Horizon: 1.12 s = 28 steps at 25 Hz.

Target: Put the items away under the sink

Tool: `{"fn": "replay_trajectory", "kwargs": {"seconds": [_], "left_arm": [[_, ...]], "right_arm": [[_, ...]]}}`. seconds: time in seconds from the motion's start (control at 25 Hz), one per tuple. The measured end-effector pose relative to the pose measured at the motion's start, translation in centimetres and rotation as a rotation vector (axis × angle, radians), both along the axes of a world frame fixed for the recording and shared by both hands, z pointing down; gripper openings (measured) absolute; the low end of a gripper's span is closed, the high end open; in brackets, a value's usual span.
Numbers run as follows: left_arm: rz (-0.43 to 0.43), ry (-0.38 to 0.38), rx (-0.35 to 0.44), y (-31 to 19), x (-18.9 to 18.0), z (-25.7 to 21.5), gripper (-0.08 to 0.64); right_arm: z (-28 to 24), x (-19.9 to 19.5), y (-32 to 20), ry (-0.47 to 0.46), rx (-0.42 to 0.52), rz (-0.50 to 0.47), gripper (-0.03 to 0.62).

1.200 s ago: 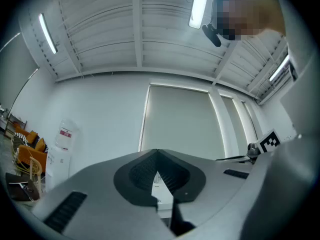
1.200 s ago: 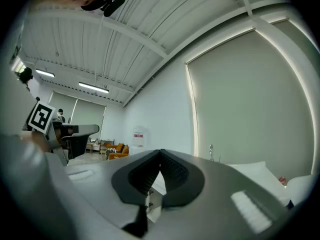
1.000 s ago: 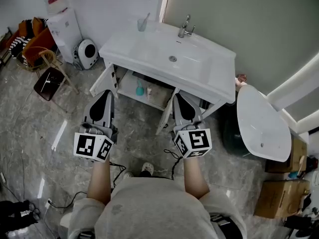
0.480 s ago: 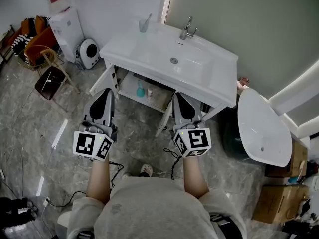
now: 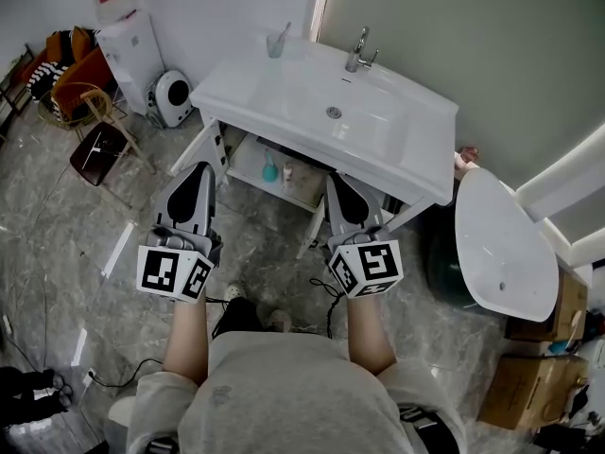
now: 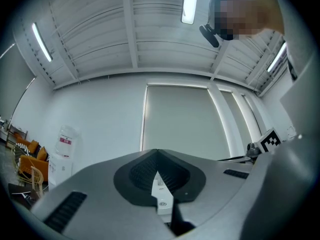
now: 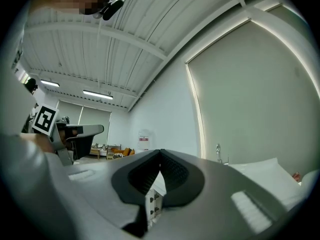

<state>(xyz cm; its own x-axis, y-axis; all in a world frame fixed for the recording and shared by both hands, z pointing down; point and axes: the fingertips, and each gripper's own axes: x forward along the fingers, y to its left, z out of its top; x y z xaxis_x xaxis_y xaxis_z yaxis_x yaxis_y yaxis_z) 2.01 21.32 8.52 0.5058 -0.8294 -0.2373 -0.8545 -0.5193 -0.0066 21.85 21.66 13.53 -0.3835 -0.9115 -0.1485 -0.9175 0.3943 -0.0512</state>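
Left gripper (image 5: 199, 172): jaws pressed together with nothing between them; it is raised slightly and aimed at the wall above the cabinet, at 12 o'clock from the person.
Right gripper (image 5: 337, 182): likewise closed and empty, level with the left one, with the faucet (image 5: 359, 53) at its 1 o'clock.
Cabinet (image 5: 248, 162): under the sink (image 5: 284, 93), at 12 o'clock from both grippers, with both doors (image 5: 200, 149) swung open.
Items stowed: a teal bottle (image 5: 268, 168) and a pale bottle (image 5: 286, 173) stand side by side on the shelf inside.
Item still out: a cup (image 5: 275, 44) holding what looks like a toothbrush sits on the surface at the sink's 10 o'clock corner.
Just changed: very little. Both grippers have kept their place before the open doors. The sink has drifted slightly toward 3 o'clock in the head view, and a dark shape now shows by the person's feet, so this looks like a shift of stance rather than a reach.
Meaning for the task: no item is in hand. This looks like a pause between items, and the cup seems the likely next pick, though the doors may simply need closing.
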Motion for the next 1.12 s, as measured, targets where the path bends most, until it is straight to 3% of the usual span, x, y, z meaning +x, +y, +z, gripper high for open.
{"fn": "replay_trajectory", "kwargs": {"seconds": [0.4,1.12], "left_arm": [[0.064,-0.004,-0.005,-4.9,0.4,0.2,0.008],[0.168,-0.007,-0.011,-24.0,-6.1,-1.3,0.008]], "right_arm": [[-0.7,-0.4,-4.4,-0.013,0.011,0.023,0.011],[-1.6,-7.0,-21.8,-0.025,-0.005,0.126,0.011]]}}
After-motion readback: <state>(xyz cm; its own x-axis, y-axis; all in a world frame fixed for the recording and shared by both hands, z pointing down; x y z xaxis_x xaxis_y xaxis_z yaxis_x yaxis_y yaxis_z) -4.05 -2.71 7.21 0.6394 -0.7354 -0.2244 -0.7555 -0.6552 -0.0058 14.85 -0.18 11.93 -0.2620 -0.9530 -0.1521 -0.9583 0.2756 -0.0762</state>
